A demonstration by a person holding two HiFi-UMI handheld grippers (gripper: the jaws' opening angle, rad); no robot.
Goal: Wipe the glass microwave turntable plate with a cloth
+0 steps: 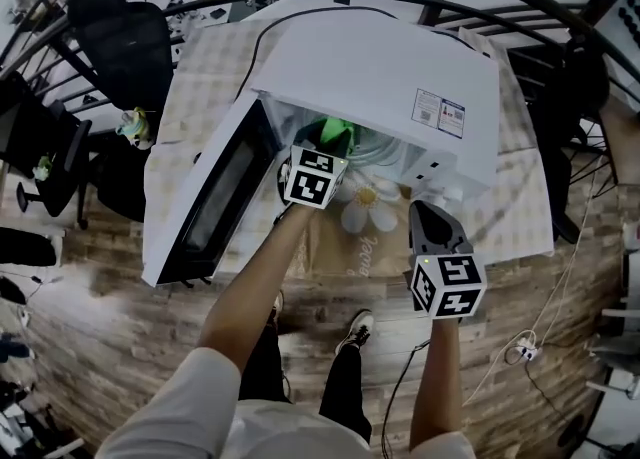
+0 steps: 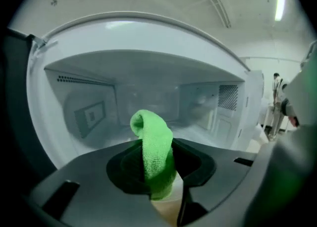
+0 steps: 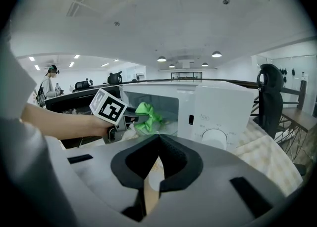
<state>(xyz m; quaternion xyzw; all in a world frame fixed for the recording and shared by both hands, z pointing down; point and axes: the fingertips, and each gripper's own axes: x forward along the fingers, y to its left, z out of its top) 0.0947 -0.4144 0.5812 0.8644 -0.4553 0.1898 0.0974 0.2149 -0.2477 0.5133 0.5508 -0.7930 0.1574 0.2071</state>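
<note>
Cloth (image 2: pixel 151 154) in left tool (image 2: pixel 159 167) at microwave (image 1: pixel 400 77) mouth; right tool (image 1: pixel 432 225) outside, before control panel (image 3: pixel 215 117)

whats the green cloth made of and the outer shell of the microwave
Green cloth: looks like microfibre or terry. It is matte, with a fine looped nap, and it folds over softly.
Microwave shell: smooth white with a slight sheen and flat panels with crisp edges. It is probably painted sheet metal, though plastic can't be ruled out.
</note>
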